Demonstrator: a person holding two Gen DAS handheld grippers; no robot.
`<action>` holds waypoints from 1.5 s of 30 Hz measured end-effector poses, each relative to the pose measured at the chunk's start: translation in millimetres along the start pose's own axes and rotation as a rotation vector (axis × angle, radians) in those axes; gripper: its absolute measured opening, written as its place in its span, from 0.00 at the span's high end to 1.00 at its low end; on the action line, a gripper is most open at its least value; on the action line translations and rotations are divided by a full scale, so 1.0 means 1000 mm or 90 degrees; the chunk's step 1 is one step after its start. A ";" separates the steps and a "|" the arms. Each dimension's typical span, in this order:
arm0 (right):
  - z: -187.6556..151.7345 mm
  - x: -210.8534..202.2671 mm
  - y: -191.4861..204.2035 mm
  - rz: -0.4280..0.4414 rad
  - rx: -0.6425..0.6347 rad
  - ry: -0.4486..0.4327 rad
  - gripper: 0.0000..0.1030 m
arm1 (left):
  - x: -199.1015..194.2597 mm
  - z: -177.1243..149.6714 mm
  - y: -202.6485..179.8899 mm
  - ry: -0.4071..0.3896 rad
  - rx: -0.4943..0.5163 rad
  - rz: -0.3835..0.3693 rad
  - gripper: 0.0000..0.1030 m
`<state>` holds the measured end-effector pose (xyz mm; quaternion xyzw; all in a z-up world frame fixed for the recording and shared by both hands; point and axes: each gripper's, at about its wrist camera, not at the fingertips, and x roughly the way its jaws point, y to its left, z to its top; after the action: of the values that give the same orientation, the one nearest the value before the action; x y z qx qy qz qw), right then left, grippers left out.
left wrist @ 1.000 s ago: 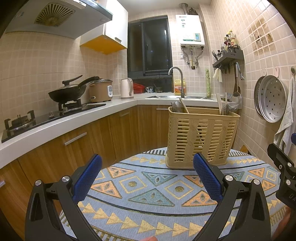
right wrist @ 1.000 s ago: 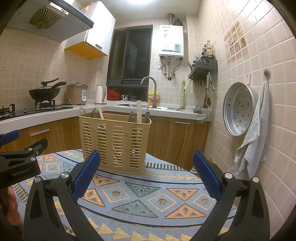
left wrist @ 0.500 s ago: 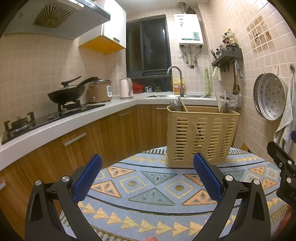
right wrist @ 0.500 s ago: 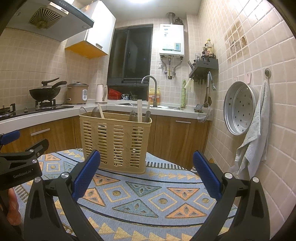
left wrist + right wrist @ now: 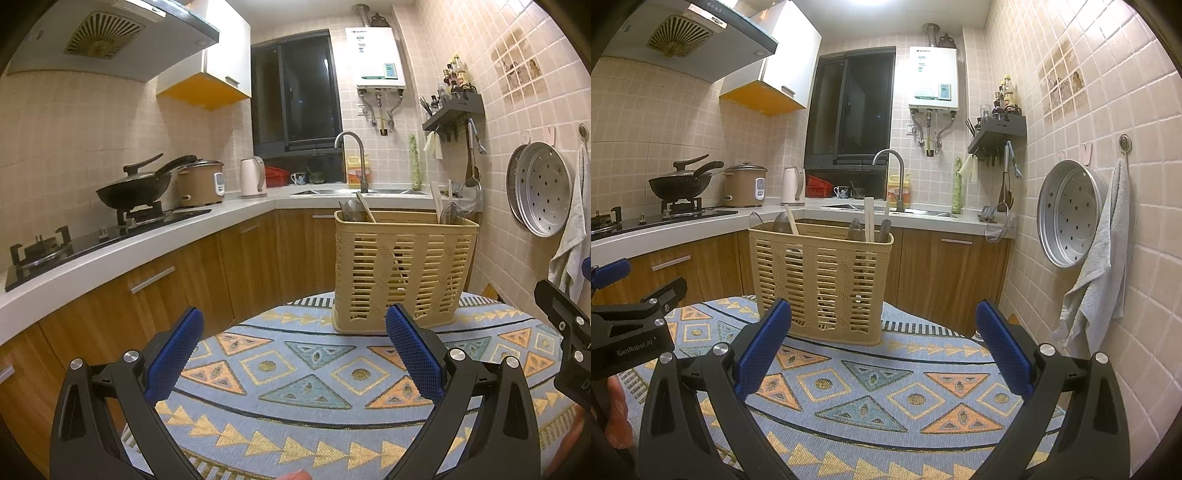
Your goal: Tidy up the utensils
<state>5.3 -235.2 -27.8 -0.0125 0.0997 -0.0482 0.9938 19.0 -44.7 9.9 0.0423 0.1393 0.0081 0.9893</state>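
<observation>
Basket (image 5: 402,273) stands upright at far edge of round table with patterned cloth (image 5: 306,373). Spoons (image 5: 783,223) and wooden handles (image 5: 868,218) stick up out of basket, grouped toward both ends. Left gripper (image 5: 295,350) hovers over cloth in front of basket, jaws spread wide, nothing held. Right gripper (image 5: 884,343) same: wide apart, empty, just short of basket. Sink tap (image 5: 890,162) on counter behind basket.

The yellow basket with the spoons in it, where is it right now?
The yellow basket stands upright on the patterned tablecloth, ahead of both open claws, right of centre in the left wrist view, before the wooden cabinets.
</observation>
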 end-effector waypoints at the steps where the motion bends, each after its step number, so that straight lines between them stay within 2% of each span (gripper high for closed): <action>1: 0.000 0.000 0.000 0.000 0.000 0.000 0.07 | 0.000 0.000 0.000 -0.001 0.001 0.000 0.07; 20: -0.002 0.003 -0.001 -0.003 0.000 0.008 0.07 | 0.000 -0.001 -0.002 0.004 0.008 -0.001 0.07; 26: -0.001 0.002 0.000 -0.002 -0.004 0.003 0.07 | -0.003 -0.001 -0.002 -0.016 0.013 0.022 0.07; 38: -0.001 0.004 0.000 0.000 -0.004 0.012 0.07 | -0.003 0.000 0.007 -0.023 -0.010 0.030 0.07; 45: -0.001 0.006 0.000 -0.002 -0.004 0.014 0.07 | 0.001 0.001 0.008 0.002 -0.018 0.001 0.07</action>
<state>11.3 -236.0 -29.8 -0.0148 0.1109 -0.0495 0.9925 20.1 -36.4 11.1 0.0286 0.1406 0.0110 0.9896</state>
